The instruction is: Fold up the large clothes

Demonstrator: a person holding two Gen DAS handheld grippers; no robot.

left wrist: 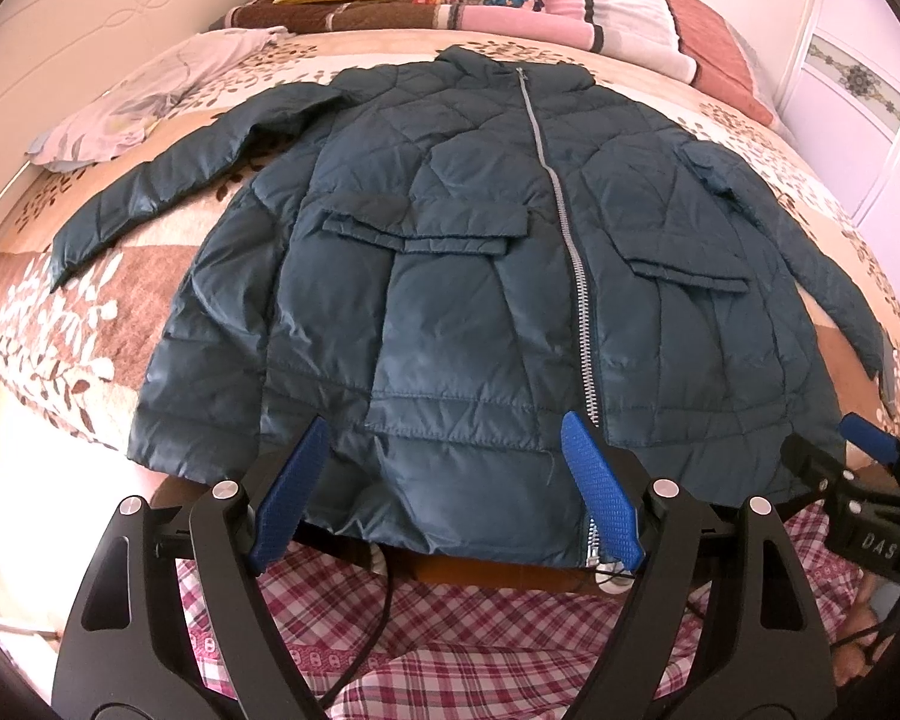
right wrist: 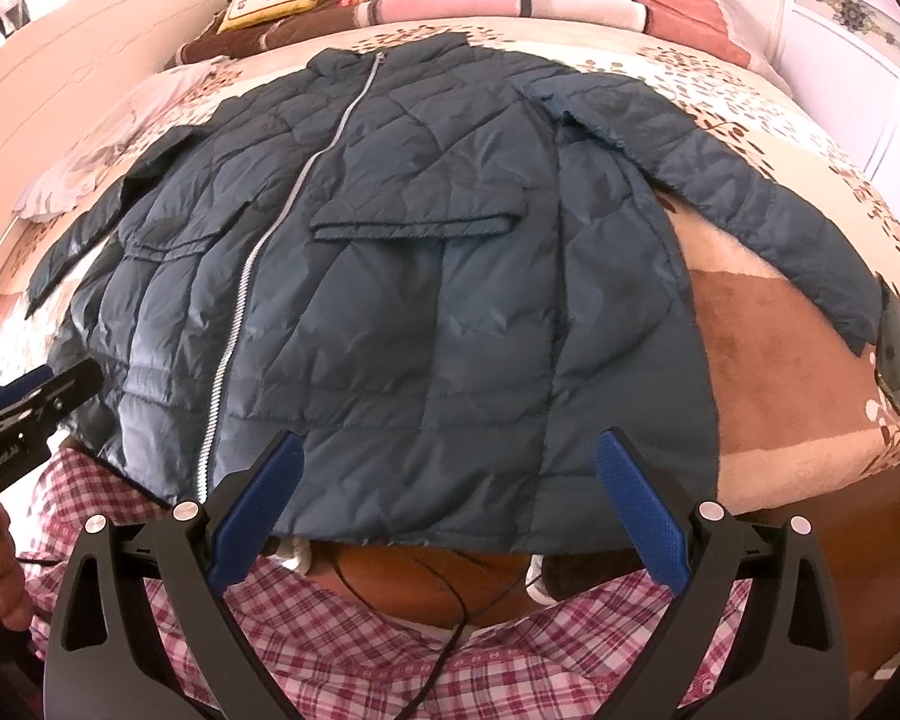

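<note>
Both sets of jaws stood wide apart with nothing between them, the left gripper (left wrist: 444, 474) over the hem by the zip (left wrist: 561, 222), the right gripper (right wrist: 450, 492) over the hem further right. The jacket (left wrist: 450, 276) lay flat, front up and zipped, on the bed (left wrist: 60, 324), both sleeves spread out and its hem at the near edge. Folding seemed not yet begun; a sleeve likely needed bringing in first, gripped near the cuff.

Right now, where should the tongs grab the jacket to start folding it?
Probably the sleeve cuffs. The jacket lies flat, zipped, sleeves spread; each cuff is a free end. Come from its outer side and fold inward.
</note>
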